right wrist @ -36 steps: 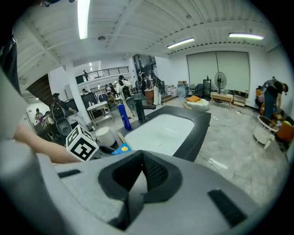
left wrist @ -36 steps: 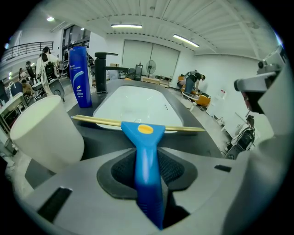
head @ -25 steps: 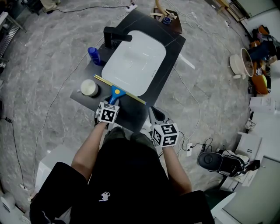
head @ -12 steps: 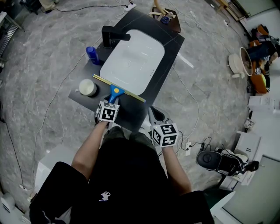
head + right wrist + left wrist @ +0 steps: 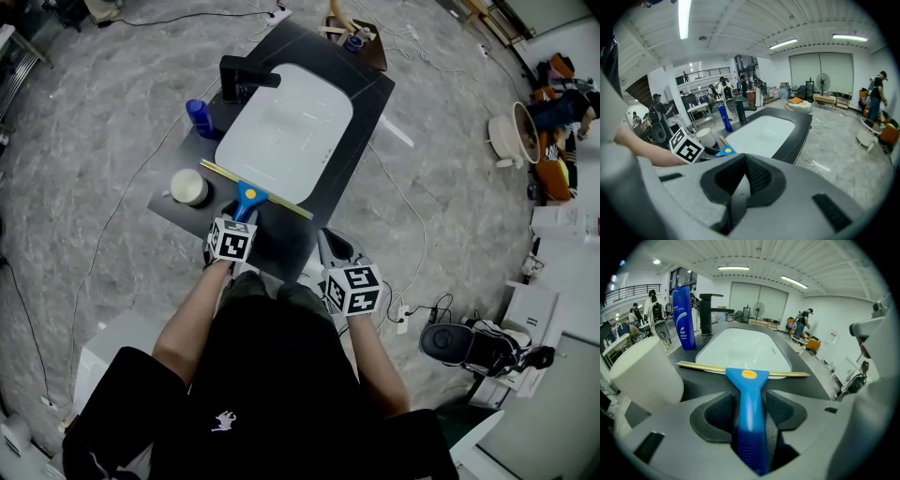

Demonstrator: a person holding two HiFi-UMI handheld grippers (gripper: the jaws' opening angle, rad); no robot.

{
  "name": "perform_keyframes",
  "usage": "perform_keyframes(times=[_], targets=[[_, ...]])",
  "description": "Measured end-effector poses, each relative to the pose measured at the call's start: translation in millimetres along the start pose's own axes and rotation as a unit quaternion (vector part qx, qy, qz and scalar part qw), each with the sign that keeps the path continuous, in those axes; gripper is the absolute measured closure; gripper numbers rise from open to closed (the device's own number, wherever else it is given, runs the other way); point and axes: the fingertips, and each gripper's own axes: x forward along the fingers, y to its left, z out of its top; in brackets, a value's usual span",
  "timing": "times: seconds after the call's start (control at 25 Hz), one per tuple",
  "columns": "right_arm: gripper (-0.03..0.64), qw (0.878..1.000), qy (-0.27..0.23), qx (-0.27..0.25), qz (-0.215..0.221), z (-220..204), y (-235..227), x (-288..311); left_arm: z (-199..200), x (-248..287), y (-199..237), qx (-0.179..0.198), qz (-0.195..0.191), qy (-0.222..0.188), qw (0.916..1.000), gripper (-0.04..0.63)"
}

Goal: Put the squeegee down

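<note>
The squeegee (image 5: 249,195) looks light and stiff: a hard plastic handle that is likely a little slick, best taken mid-handle, not by the thin blade. It has a blue handle with a yellow dot and a long yellowish blade. It lies on the dark counter (image 5: 367,86), with the blade along the near rim of the white basin (image 5: 281,131) and the handle pointing near. The left gripper (image 5: 242,218) straddles the handle as its jaws open, pads off it. The right gripper (image 5: 330,246), further right, is clenched on nothing. A white cup (image 5: 190,187) sits just left.
</note>
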Motion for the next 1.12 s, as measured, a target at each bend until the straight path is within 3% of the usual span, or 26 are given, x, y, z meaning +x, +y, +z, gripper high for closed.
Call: perform_keyframes(times=[0.16, 0.48, 0.76, 1.0, 1.12], targets=[[0.615, 1.0, -0.005, 0.002, 0.003, 0.3, 2.1, -2.8, 0.4, -13.0, 2.4, 0.003, -0.006, -0.016, 0.9998, 0.3], [0.615, 0.998, -0.054, -0.001, 0.042, 17.3, 8.6, -12.2, 11.8, -66.3, 11.5, -0.026, 0.021, -0.071, 0.9969, 0.277], [0.615, 0.991, -0.089, -0.037, 0.095, 36.2, 18.3, -45.1, 28.7, -131.9, -3.2, -0.064, 0.075, -0.14, 0.9853, 0.483], [0.615, 0.983, -0.13, -0.048, 0.124, 46.9, 18.5, -80.1, 31.4, -186.7, -16.5, -0.086, 0.126, -0.196, 0.9687, 0.59], [0.615, 0.979, -0.142, -0.052, 0.14, 45.3, 20.1, -96.7, 33.5, -212.4, -30.4, -0.098, 0.139, -0.227, 0.9591, 0.591]])
